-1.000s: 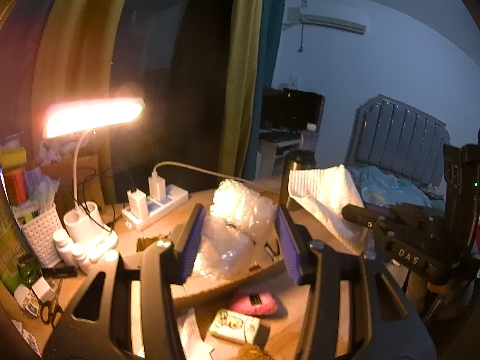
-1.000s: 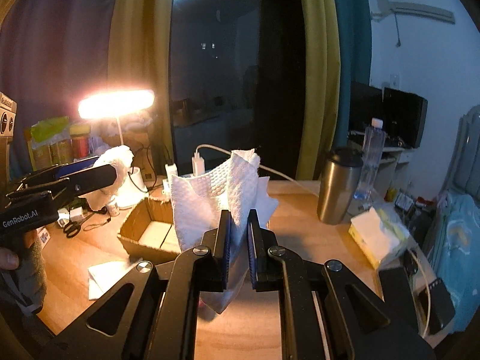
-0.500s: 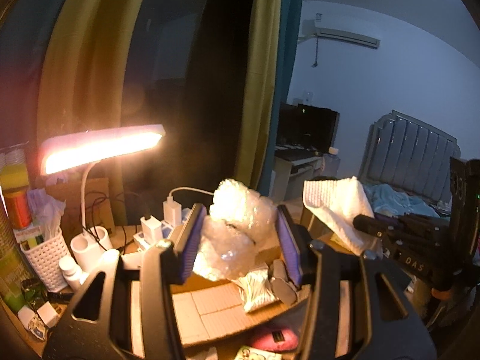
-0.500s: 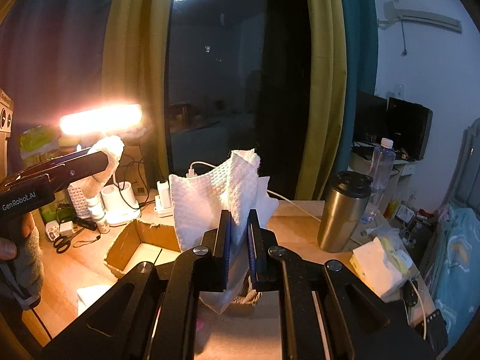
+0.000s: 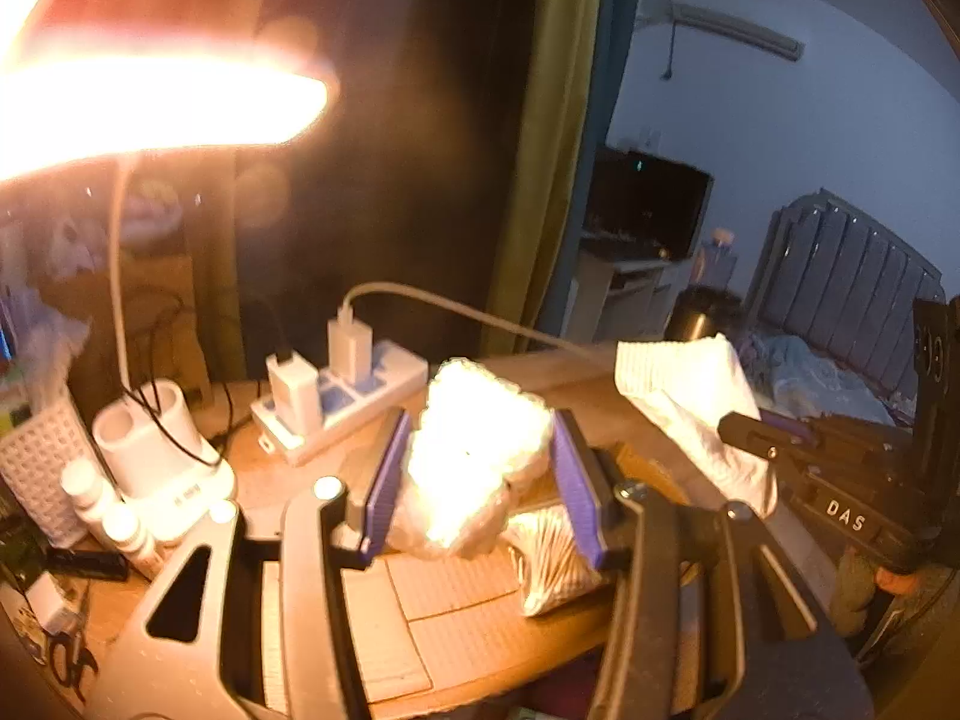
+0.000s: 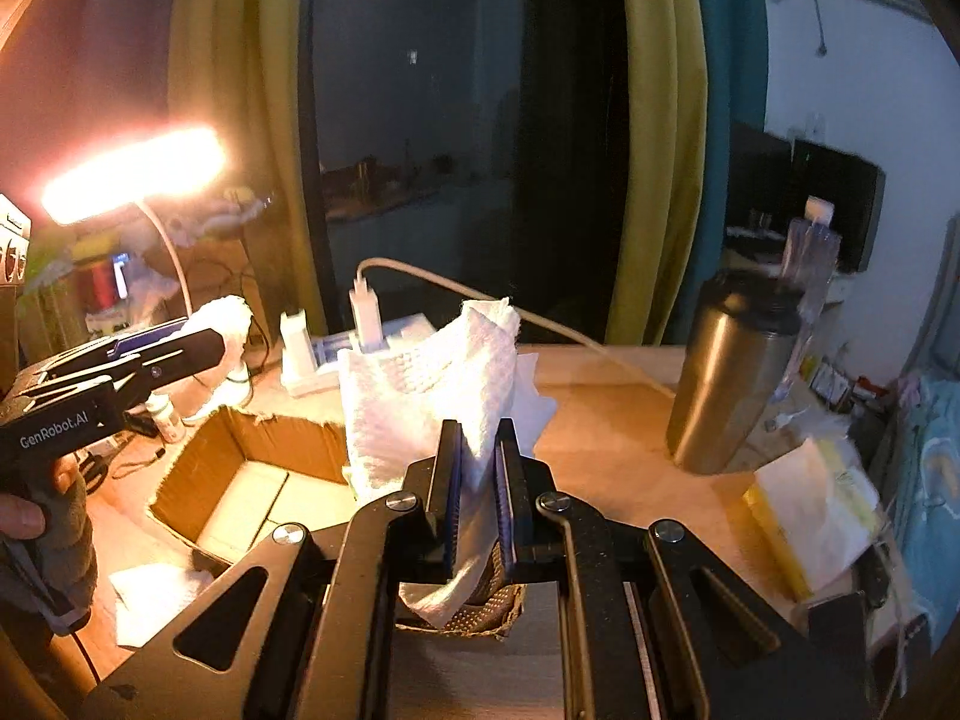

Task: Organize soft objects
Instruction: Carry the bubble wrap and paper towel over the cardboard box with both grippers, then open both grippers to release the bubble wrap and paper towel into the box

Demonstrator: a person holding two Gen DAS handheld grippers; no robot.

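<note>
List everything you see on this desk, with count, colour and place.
bubble wrap wad: one, clear, in left gripper over box
paper towel: one, white, in right gripper
cardboard box: one, brown, open, desk left
power strip: one, white, behind box
desk lamp: one, lit, far left
steel tumbler: one, silver, desk right
tissue pack: one, white-yellow, right edge
left gripper: black, purple pads
right gripper: black

1. Paper towel [image 6: 432, 384]: white, embossed, rough.
2. Plastic wad [image 5: 474, 456]: crinkled, clear, glossy.
3. Cardboard box [image 6: 240, 480]: brown, matt, torn rim.
4. Tumbler [image 6: 729, 372]: brushed metal, dull sheen.
5. Table [image 6: 606, 420]: smooth wood.
6. Power strip [image 5: 342, 402]: white glossy plastic.
</note>
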